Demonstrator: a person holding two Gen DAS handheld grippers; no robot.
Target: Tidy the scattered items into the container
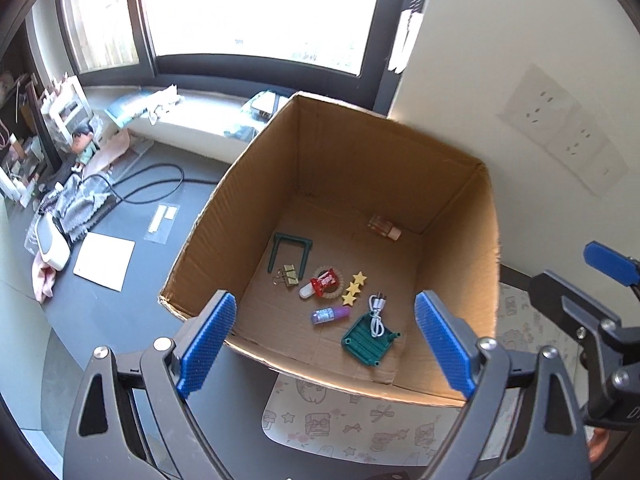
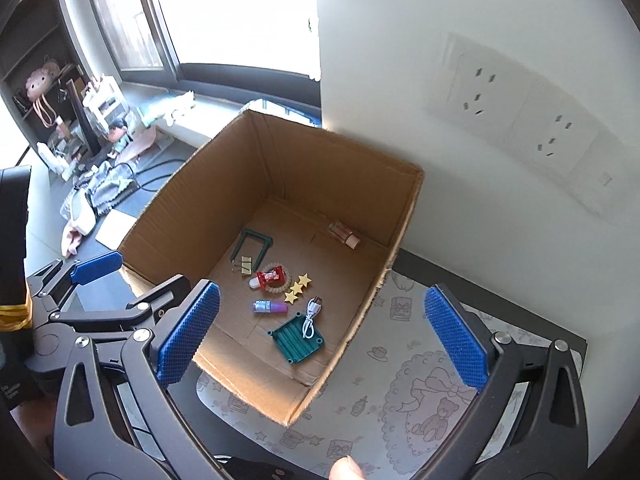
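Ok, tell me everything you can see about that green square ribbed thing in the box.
The green ribbed square piece looks like moulded plastic: a dark teal slab with parallel ridges and a small lug at each corner. It lies flat on the floor of the cardboard box, near the front wall, turned so its corners point diamond-wise. A coiled white USB cable rests partly on its upper edge. Neither gripper touches it.

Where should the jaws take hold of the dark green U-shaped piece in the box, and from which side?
Grip the crossbar of the dark green U-shaped piece, coming straight down from above. It lies flat on the floor of the cardboard box with high walls around. The crossbar is clear; the gold binder clip crowds the open end.
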